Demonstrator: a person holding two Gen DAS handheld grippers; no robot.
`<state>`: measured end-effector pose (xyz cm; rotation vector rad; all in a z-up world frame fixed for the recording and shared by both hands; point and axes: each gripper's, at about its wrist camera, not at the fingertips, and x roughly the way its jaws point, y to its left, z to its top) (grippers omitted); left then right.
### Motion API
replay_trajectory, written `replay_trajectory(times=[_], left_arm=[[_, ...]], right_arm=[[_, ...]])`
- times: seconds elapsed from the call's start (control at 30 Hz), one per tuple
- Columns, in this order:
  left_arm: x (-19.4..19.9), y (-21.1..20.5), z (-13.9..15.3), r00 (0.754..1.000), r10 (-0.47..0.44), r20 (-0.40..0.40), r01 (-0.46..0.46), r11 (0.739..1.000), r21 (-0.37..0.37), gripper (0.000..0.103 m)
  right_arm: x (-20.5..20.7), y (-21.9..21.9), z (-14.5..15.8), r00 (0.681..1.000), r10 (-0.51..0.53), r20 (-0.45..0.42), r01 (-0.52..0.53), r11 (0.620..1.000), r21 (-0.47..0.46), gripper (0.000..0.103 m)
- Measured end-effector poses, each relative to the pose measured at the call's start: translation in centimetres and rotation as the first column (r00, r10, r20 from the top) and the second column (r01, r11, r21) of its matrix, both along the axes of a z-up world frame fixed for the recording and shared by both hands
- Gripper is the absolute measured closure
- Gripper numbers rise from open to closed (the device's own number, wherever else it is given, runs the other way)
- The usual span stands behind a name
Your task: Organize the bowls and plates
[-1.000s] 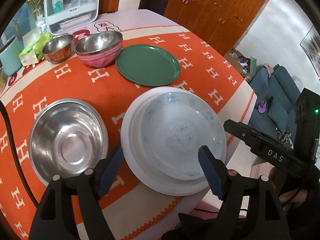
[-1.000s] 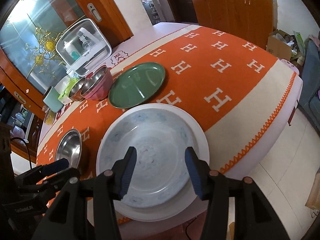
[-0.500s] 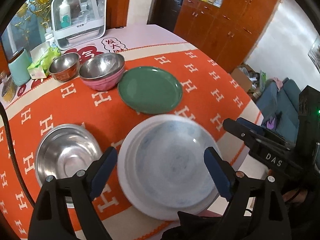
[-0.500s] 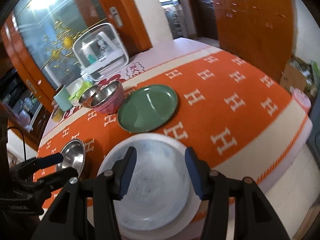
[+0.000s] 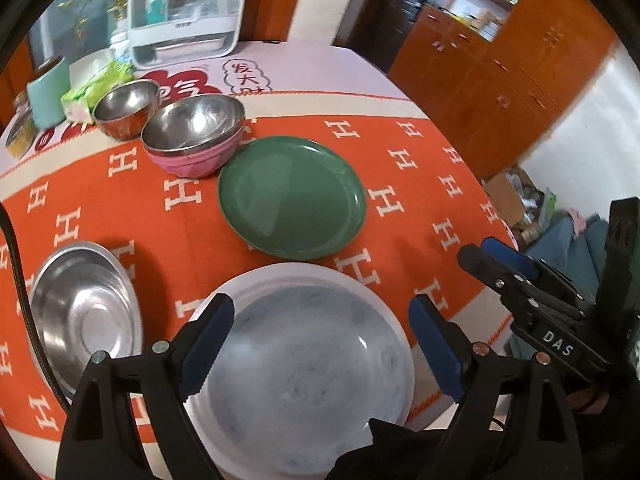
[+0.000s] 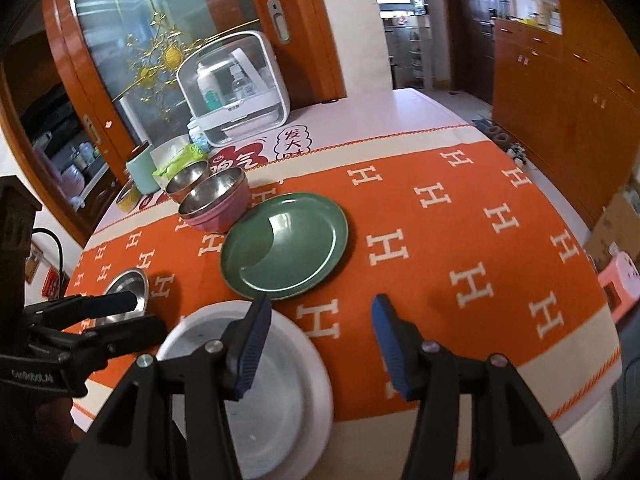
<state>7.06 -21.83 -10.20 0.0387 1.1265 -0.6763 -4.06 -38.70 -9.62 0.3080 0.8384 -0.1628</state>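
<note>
From the left wrist camera, the left gripper [image 5: 320, 336] hung over the near edge of the table, its jaws spread wide and gripping nothing after having just been opening. Beneath and between its blue pads [image 5: 208, 346] lay the pale blue-grey plate [image 5: 304, 380], nested on a larger white plate [image 5: 224, 300] whose rim showed around it. To the left sat a shallow steel bowl [image 5: 86, 320], apart from the white plate. Farther back the green plate [image 5: 292, 198] rested flat on the orange tablecloth [image 5: 120, 208] patterned with white H letters. Just behind it stood a steel bowl stacked in a pink bowl [image 5: 192, 160], and beside that a smaller steel bowl [image 5: 126, 108]. A tissue pack [image 5: 94, 88] and a white lidded case [image 5: 186, 8] stood at the far edge. The right gripper [image 5: 500, 260] showed at the right, over the table's edge.

From the right wrist camera, the right gripper [image 6: 320, 344] had its jaws partly apart with nothing between them, only tablecloth [image 6: 440, 240] below. Its left finger overlapped the white plate [image 6: 312, 384] carrying the blue-grey plate [image 6: 264, 432]. The green plate [image 6: 284, 256] lay just beyond, close to the white plate's rim. The stacked pink bowl [image 6: 218, 212] stood behind it. The left gripper [image 6: 120, 312] reached in from the left, in front of the shallow steel bowl [image 6: 128, 284].
</note>
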Motion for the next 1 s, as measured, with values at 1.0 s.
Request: replay_trajectory(times=[1.0], left_arm=[[9.1, -0.9, -9.1, 0.892, 0.4, -0.208, -0.373, 0.914, 0.158, 0.015]], right_arm=[[9.2, -5.6, -7.1, 0.949, 0.301, -0.09, -0.276, 0.936, 0.219, 0.051]])
